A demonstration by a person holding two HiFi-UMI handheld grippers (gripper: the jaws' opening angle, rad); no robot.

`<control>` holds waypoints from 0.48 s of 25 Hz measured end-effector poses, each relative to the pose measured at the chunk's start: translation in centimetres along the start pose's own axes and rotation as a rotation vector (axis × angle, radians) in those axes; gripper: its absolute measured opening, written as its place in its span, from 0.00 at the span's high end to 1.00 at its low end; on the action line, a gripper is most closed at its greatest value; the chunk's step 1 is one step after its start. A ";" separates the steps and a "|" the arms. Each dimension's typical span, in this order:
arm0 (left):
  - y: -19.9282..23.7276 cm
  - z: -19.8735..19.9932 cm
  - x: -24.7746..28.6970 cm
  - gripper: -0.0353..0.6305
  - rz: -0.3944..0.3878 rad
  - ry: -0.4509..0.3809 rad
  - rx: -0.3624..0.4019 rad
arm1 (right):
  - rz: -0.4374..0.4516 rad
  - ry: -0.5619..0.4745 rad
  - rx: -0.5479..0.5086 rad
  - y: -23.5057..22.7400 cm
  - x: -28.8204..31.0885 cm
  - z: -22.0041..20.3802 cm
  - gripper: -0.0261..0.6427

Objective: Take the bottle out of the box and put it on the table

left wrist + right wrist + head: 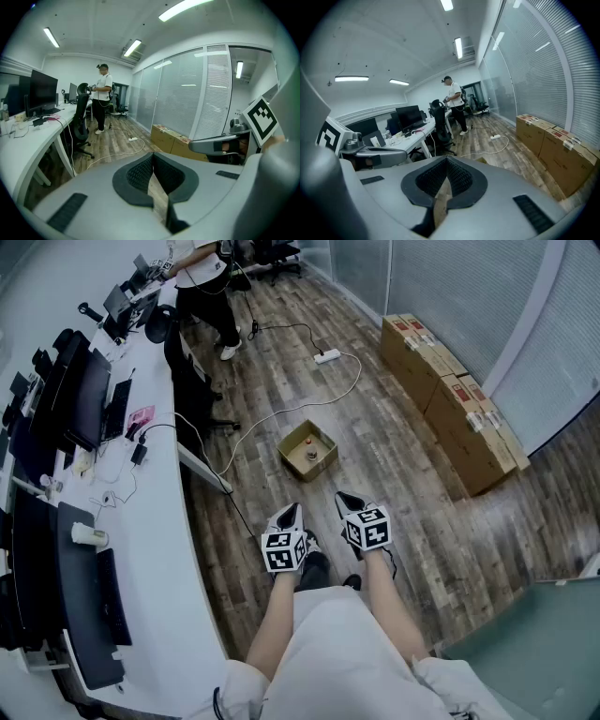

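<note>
A small open cardboard box sits on the wooden floor, and a bottle stands upright inside it. Both grippers hang in the air short of the box, side by side, on the person's side of it. My left gripper is shut with nothing between its pads, and its tips meet in the left gripper view. My right gripper is shut and empty too, its jaws closed in the right gripper view. The long white table runs along the left.
Monitors, a cup and cables lie on the table. An office chair and another person are further along it. Large cardboard cartons line the glass wall on the right. A power strip and its cable lie on the floor beyond the small box.
</note>
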State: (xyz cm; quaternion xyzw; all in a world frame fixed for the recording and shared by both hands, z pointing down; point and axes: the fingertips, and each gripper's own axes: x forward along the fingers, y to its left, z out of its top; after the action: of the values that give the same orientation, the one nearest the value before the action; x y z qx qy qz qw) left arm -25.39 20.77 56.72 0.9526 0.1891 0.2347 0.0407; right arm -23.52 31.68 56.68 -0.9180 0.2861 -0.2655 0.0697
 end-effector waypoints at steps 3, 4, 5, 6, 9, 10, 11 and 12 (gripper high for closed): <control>0.1 0.1 0.6 0.92 -0.009 -0.004 0.001 | -0.004 -0.003 -0.008 -0.5 0.4 0.5 0.90; 0.2 0.1 0.8 0.92 -0.010 -0.005 0.002 | -0.004 -0.003 -0.010 -0.5 0.5 0.6 0.90; 0.4 0.1 0.8 0.92 -0.010 -0.005 0.001 | -0.002 -0.003 -0.013 -0.4 0.7 0.6 0.90; 0.5 0.2 0.9 0.92 -0.009 -0.007 -0.001 | 0.000 -0.001 -0.016 -0.4 0.8 0.6 0.90; 0.8 0.4 1.1 0.92 -0.006 -0.011 -0.011 | -0.001 0.000 -0.018 -0.5 1.1 0.9 0.90; 0.9 0.5 1.3 0.92 -0.006 -0.010 -0.014 | -0.005 -0.003 -0.016 -0.7 1.1 1.0 0.90; 0.9 0.6 1.5 0.92 -0.007 -0.008 -0.017 | -0.009 -0.009 -0.012 -0.9 1.2 1.2 0.90; 0.9 0.6 1.7 0.92 -0.008 -0.006 -0.018 | -0.013 -0.019 -0.006 -1.1 1.3 1.4 0.90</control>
State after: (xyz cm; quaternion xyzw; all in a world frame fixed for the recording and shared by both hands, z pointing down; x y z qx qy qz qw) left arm -23.44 20.56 57.06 0.9521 0.1909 0.2335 0.0509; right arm -21.33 31.85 56.34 -0.9225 0.2803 -0.2564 0.0680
